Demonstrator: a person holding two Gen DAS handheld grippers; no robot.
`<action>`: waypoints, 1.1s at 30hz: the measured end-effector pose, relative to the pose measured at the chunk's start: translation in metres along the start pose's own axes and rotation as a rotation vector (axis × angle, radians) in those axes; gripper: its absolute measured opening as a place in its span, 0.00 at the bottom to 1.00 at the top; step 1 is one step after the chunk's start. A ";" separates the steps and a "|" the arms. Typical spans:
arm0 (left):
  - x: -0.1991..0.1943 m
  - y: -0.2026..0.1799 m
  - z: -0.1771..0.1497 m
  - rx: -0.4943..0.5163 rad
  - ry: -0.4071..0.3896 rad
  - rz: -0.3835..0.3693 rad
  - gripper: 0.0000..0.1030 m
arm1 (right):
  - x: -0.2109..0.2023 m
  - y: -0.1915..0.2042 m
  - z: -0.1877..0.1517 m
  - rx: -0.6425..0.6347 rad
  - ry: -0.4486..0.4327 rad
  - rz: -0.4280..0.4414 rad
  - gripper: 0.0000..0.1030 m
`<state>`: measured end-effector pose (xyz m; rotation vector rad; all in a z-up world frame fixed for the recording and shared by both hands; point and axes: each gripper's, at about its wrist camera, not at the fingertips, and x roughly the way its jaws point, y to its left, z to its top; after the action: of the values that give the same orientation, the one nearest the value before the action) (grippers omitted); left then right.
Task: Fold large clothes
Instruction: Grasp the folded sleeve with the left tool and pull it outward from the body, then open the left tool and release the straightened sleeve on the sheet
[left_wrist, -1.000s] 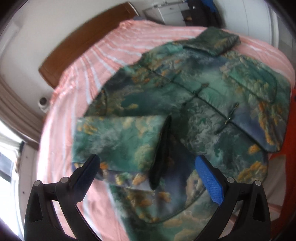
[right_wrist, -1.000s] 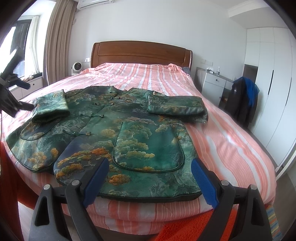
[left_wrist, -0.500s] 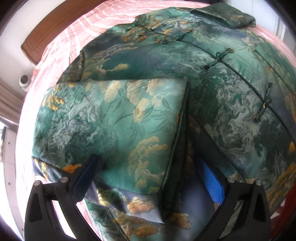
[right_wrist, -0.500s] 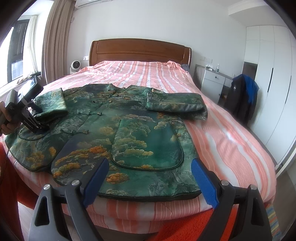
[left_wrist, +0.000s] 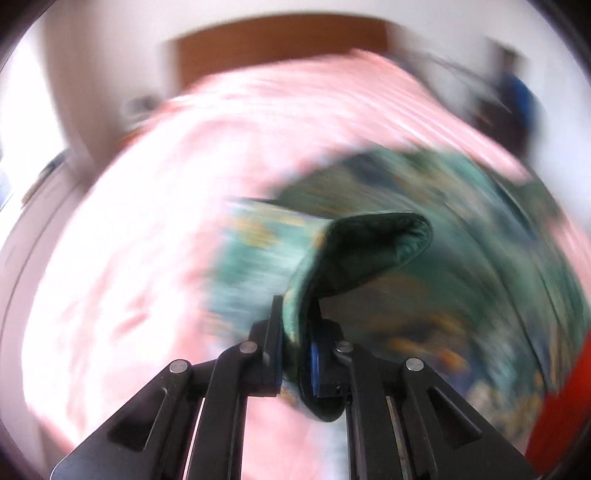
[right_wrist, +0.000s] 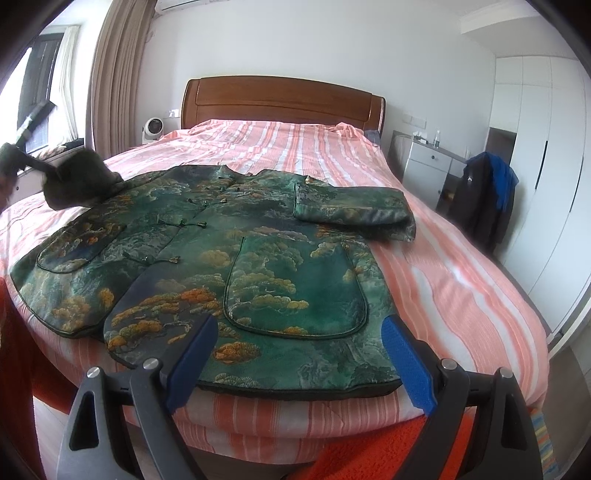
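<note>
Fingers of the left gripper (left_wrist: 295, 343) are pinched together on the cuff end of the jacket's sleeve (left_wrist: 373, 251), lifting it clear of the bed (right_wrist: 443, 273), though the left view is too smeared with motion to show much more. Over at the foot of the mattress the right gripper (right_wrist: 295, 354) hangs with its blue pads spread wide and nothing between them, just above the hem. Between the two lies the jacket (right_wrist: 236, 258), a big green brocade piece spread front-up across the striped pink cover, its other sleeve (right_wrist: 351, 208) folded flat across the chest. To my eye it is quilted and fairly heavy, so it should hold a crease in broad slabs rather than draping, and the satin face looks slippery enough to slide out of a shallow pinch. I'd take it by the piped edges: cuff, hem corner, side seam, with a deep bite, keeping clear of the knotted frog buttons (right_wrist: 177, 224).
</note>
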<state>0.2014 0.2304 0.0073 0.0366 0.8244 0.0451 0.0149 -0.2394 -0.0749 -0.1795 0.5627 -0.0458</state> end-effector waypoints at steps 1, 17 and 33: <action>-0.002 0.041 0.003 -0.114 -0.014 0.075 0.10 | 0.000 0.000 0.000 0.002 0.001 0.001 0.87; 0.003 0.176 -0.100 -0.655 0.135 0.428 0.92 | 0.002 0.003 0.001 -0.002 0.010 0.012 0.87; -0.042 -0.013 -0.041 -0.277 0.017 0.194 0.96 | 0.004 0.002 0.001 -0.001 0.012 0.014 0.87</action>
<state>0.1433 0.2162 0.0093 -0.1454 0.8236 0.3421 0.0182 -0.2379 -0.0765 -0.1766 0.5764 -0.0326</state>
